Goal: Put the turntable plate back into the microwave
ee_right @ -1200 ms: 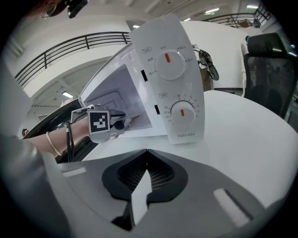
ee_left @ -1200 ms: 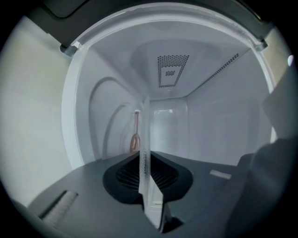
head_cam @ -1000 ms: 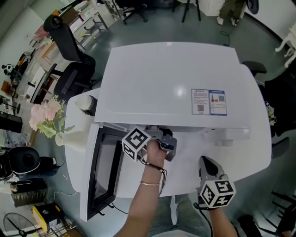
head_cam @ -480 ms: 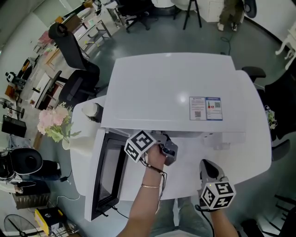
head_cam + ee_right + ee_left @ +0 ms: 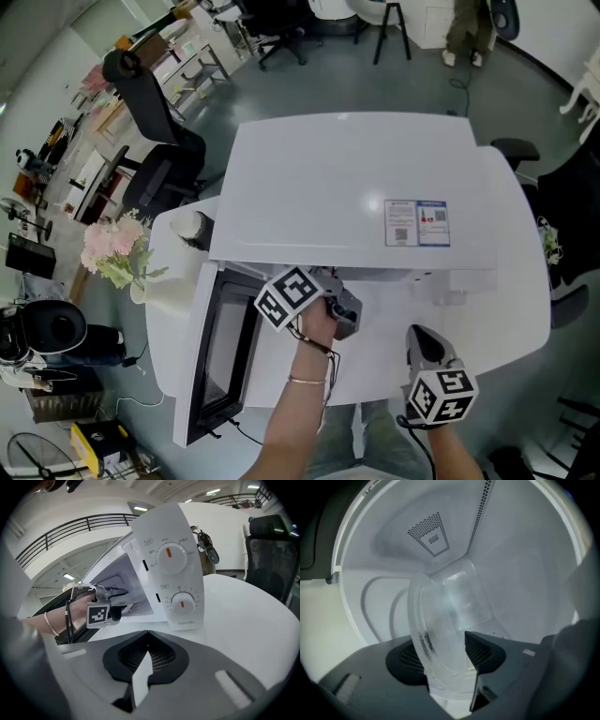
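One open microwave door juts out near pink flowers.

The brand "WAHIN" is read at the foot of the control panel of the microwave, beneath the lower dial. Print and codes on the sticker atop it are too small to be read.

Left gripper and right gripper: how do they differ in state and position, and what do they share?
The left gripper has its fingers apart, having just been opening, with the glass turntable plate between them; the right gripper has its fingers shut and empty. The left gripper reaches inside the microwave; the right gripper sits outside, facing its control panel. Both have dark ribbed fingers and carry a marker cube.
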